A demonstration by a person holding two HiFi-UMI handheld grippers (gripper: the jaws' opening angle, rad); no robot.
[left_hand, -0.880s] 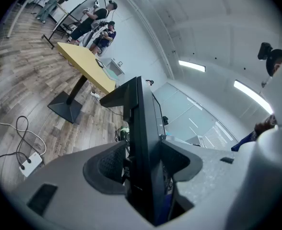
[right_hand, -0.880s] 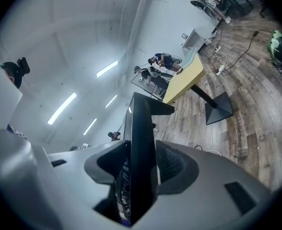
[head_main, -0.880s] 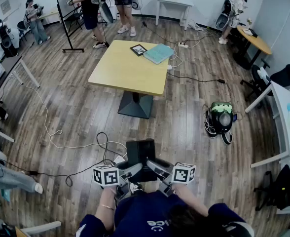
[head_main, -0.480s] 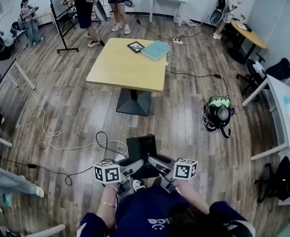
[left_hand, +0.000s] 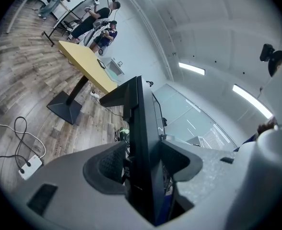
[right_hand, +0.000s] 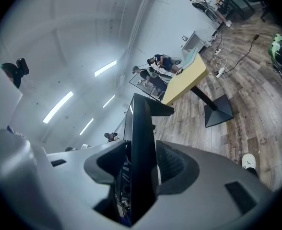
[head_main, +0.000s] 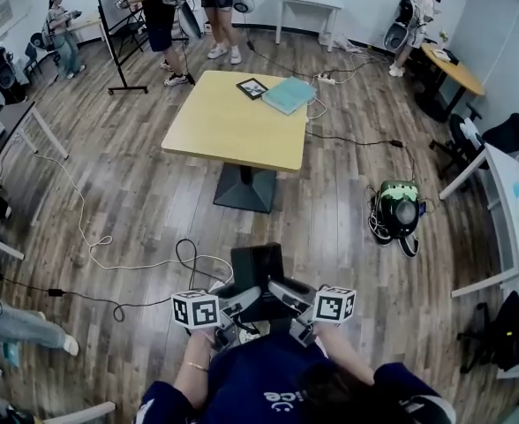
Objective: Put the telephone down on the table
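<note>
A black, flat telephone [head_main: 256, 270] hangs in the air low in front of me, above the wooden floor. My left gripper [head_main: 244, 299] grips its left side and my right gripper [head_main: 279, 291] its right side. In the left gripper view the telephone [left_hand: 143, 143] stands edge-on between the ribbed pads [left_hand: 113, 163], which press against it. The right gripper view shows the same: the telephone [right_hand: 142, 152] is clamped between the pads [right_hand: 172, 163]. The yellow table [head_main: 229, 126] stands some way ahead of me.
A framed picture [head_main: 251, 87] and a teal book [head_main: 288, 94] lie at the table's far end. Cables [head_main: 109, 250] run over the floor at the left. A green and black device [head_main: 396, 208] sits on the floor at the right. People stand at the back.
Both grippers keep their hold on the telephone. They sit slightly lower in the head view, and the view has shifted a little.
</note>
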